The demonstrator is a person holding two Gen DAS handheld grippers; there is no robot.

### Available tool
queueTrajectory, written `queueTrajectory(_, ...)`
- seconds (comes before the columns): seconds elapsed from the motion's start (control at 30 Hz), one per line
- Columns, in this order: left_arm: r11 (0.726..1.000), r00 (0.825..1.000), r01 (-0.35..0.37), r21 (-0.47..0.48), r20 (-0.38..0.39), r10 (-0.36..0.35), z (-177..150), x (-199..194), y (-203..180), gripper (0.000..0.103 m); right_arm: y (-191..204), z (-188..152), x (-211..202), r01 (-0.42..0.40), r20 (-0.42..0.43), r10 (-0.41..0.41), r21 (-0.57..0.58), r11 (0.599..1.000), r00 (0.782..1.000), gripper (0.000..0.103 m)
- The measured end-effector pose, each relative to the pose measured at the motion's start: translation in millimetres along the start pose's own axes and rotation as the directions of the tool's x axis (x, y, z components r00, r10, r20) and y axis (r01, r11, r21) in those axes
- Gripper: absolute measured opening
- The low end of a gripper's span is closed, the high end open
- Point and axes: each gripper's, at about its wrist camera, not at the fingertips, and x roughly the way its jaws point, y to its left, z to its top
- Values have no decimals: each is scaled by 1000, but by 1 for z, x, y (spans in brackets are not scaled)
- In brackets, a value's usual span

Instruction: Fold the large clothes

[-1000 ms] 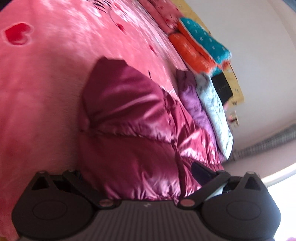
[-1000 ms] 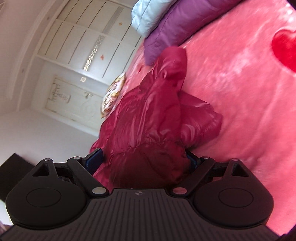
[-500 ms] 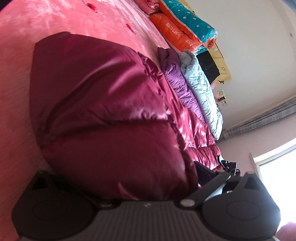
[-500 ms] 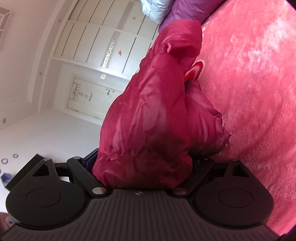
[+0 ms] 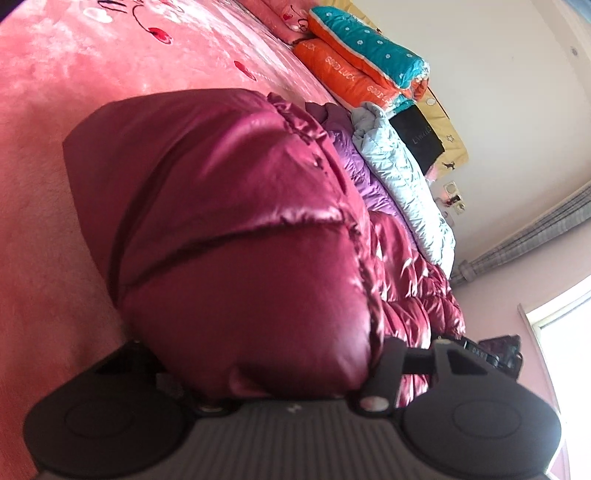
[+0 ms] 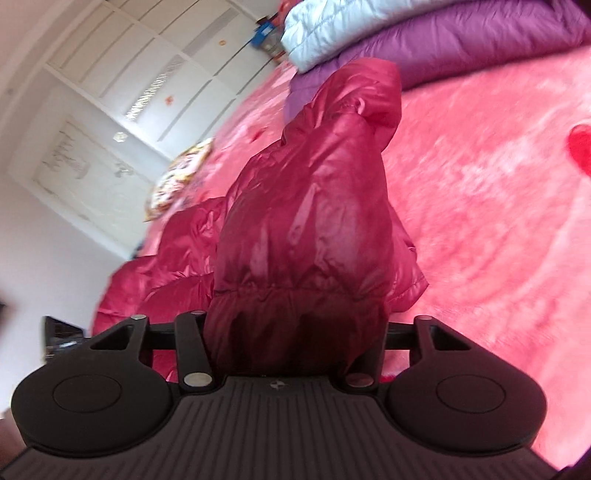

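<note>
White wardrobe point(image 6: 122, 92), bright window point(image 5: 565, 332) w/ grey curtain point(image 5: 535, 236).

A home bedroom: pink heart-print bedspread point(image 5: 110, 74), stacked quilts point(image 5: 365, 66), white wardrobe point(image 6: 122, 85), curtained window point(image 5: 554, 314).

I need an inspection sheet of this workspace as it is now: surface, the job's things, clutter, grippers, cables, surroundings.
Surface: pink plush blanket with red hearts covers the bed.
Job's things: maroon puffer jacket, partly lifted, the rest lying on the blanket.
Clutter: purple jacket and pale blue jacket beside it; orange and teal quilts stacked beyond.
Grippers: left gripper and right gripper each shut on jacket fabric.
Cables: nothing seen.
Surroundings: white wardrobe, grey curtain, bright window.
</note>
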Motion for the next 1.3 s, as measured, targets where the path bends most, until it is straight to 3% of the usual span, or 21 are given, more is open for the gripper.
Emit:
queueTrajectory(0.3, 998, 998, -56, 18, 28, 55, -25, -13, -23, 48, 52, -42, -34, 186, 129, -186, 7, 982, 974, 50)
queueTrajectory(0.67, 996, 995, -90, 4, 47, 90, -54, -13, -53, 44, 98, -103, -89, 390, 236, -369, -47, 920, 899, 46)
queueTrajectory(0.97, 993, 993, -107, 38, 54, 105, -52, -11, -90, 38, 141, -144, -121, 528, 321, -466, -140, 838, 824, 42)
queueTrajectory(1.3, 988, 998, 26, 155, 61, -35, -22, -19, -158, 34, 177, -170, -189, 665, 493, -515, -192, 722, 702, 38)
